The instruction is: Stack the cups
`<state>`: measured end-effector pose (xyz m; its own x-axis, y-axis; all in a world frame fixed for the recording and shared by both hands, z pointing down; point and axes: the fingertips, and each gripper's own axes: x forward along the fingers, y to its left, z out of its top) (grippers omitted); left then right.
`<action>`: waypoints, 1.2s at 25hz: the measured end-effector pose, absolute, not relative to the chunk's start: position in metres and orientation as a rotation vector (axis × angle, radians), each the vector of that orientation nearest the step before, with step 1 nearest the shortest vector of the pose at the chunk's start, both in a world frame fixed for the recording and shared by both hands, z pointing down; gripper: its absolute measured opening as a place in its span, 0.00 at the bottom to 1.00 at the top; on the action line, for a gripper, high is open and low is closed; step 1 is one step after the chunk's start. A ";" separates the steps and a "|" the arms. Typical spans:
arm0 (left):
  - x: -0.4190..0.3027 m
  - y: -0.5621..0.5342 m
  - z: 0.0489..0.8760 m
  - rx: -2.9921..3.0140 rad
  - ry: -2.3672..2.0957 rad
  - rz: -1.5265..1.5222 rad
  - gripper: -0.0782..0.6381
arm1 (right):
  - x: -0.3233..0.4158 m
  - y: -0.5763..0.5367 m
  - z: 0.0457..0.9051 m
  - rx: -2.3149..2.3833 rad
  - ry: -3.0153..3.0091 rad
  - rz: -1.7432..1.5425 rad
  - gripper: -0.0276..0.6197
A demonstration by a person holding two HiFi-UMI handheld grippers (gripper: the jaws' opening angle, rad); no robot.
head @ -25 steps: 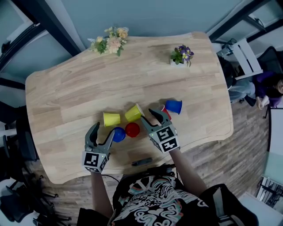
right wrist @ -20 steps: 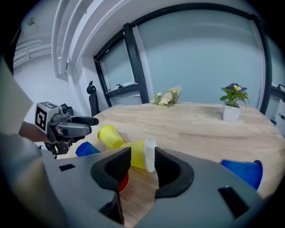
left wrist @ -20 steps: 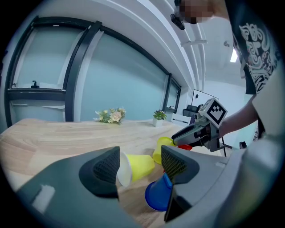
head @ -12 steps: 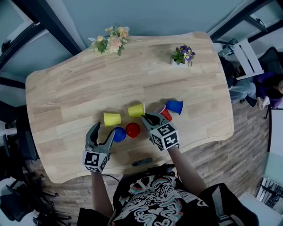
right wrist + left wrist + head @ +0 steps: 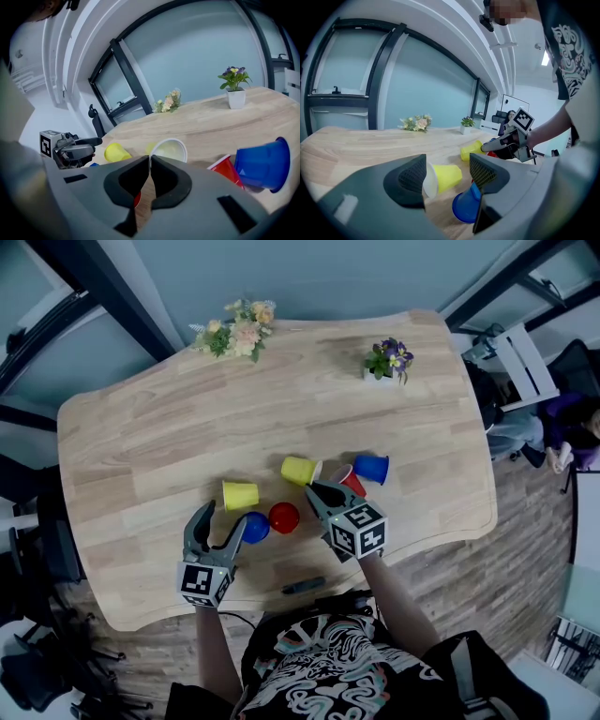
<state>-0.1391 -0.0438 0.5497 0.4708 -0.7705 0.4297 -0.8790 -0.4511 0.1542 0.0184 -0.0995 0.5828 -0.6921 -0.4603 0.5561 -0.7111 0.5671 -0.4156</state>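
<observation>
Several plastic cups are gathered near the table's front edge. My right gripper (image 5: 314,489) (image 5: 150,164) has just been closing and is now shut on the white rim of a yellow cup (image 5: 299,470) (image 5: 168,150), which lies tilted with its mouth toward me. Right of it lie a red cup (image 5: 351,480) (image 5: 227,169) and a blue cup (image 5: 371,467) (image 5: 262,161), both on their sides. My left gripper (image 5: 223,518) (image 5: 447,174) stands open and holds nothing. Just beyond its jaws lie a second yellow cup (image 5: 240,494) (image 5: 445,178) and a blue cup (image 5: 254,526) (image 5: 465,208). Another red cup (image 5: 284,517) stands between the grippers.
A dark pen-like object (image 5: 302,585) lies by the wooden table's front edge (image 5: 281,601). A bunch of flowers (image 5: 239,332) and a small potted plant (image 5: 386,357) stand at the far side. Office chairs and a seated person are off to the right.
The right gripper rolled and its jaws closed on the yellow cup's rim. That cup swung and shifted a little to the right. The left gripper stayed still.
</observation>
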 end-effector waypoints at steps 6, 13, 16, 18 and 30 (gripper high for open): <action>-0.139 -0.048 0.536 2.394 -1.431 0.355 0.50 | 0.019 -0.098 0.566 0.952 -2.482 0.945 0.07; -0.135 -0.052 0.519 2.404 -1.434 0.242 0.50 | 0.013 -0.093 0.532 0.901 -2.628 1.038 0.07; -0.133 -0.054 0.511 2.411 -1.431 0.191 0.50 | 0.010 -0.089 0.520 0.869 -2.680 1.056 0.07; -0.131 -0.052 0.508 2.417 -1.421 0.174 0.50 | 0.008 -0.084 0.514 0.841 -2.705 1.064 0.07; -0.095 -0.050 0.471 2.465 -1.187 -0.071 0.49 | -0.009 -0.054 0.478 0.566 -2.875 1.121 0.07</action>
<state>-0.0955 -0.0498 0.4713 0.6375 -0.7600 0.1260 -0.7396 -0.5580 0.3764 -0.0093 -0.0542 0.4782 -0.9349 -0.3290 0.1333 -0.3324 0.6796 -0.6540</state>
